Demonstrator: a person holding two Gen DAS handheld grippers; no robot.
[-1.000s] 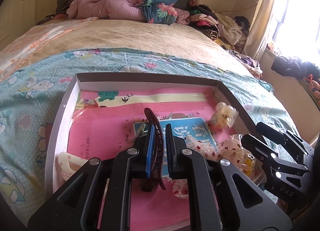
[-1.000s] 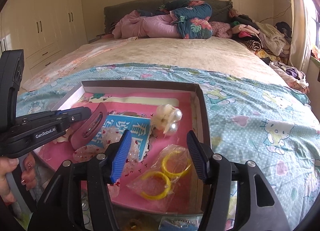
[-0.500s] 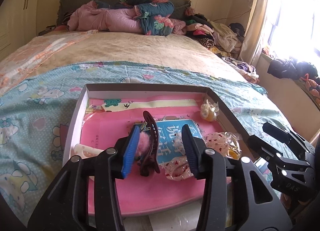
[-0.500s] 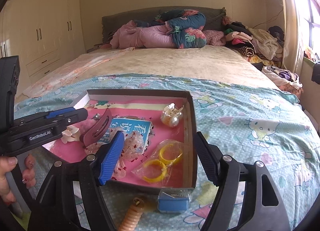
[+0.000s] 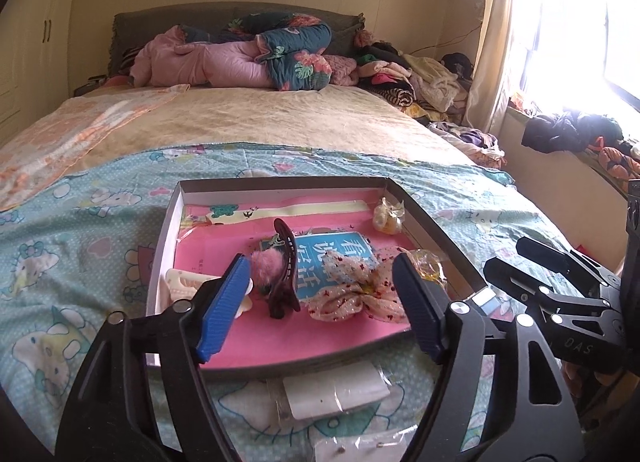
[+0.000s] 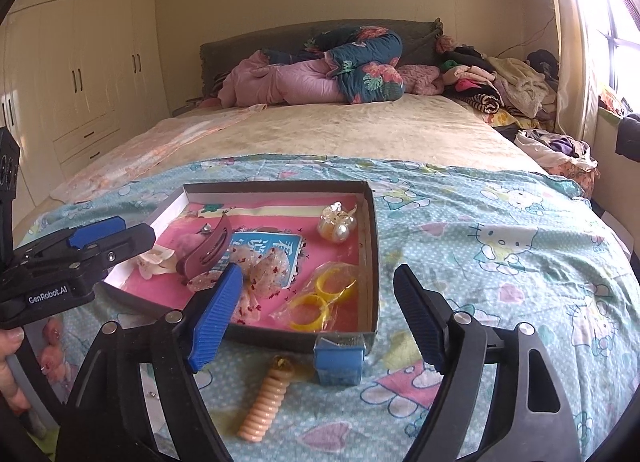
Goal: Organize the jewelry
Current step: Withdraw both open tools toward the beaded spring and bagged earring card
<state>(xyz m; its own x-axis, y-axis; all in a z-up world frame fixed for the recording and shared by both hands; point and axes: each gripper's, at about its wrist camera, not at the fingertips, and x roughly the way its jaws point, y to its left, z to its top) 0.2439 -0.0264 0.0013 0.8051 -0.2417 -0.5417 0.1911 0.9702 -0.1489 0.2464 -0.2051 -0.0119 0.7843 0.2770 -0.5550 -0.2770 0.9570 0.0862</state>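
Jewelry and hair pieces lie in a shallow box (image 5: 164,246) with a pink lining, set on the cartoon-print sheet of the bed (image 5: 80,222). We note the dark maroon hair clip (image 5: 286,262) resting on the lining near the middle, a pink fluffy piece (image 5: 266,264) touching its left side, a cream clip (image 5: 182,282) by the left wall. A dotted sheer bow (image 5: 352,294) lies to its right, over a blue card (image 5: 336,250). We see 2 yellow rings in a clear bag (image 6: 320,298) near the box's right wall, and a bagged pearl piece (image 6: 338,222) at the far right corner.

Left tongs (image 5: 320,302): jaws have just been opening, now wide apart, nothing gripped; the maroon clip sits free between them in view. Right tongs (image 6: 316,306): jaws have also just been opening, wide, holding nothing.

In front of the box on the sheet: a small blue box (image 6: 340,358) touching its near wall, a peach spiral hair tie (image 6: 266,402) beside it.
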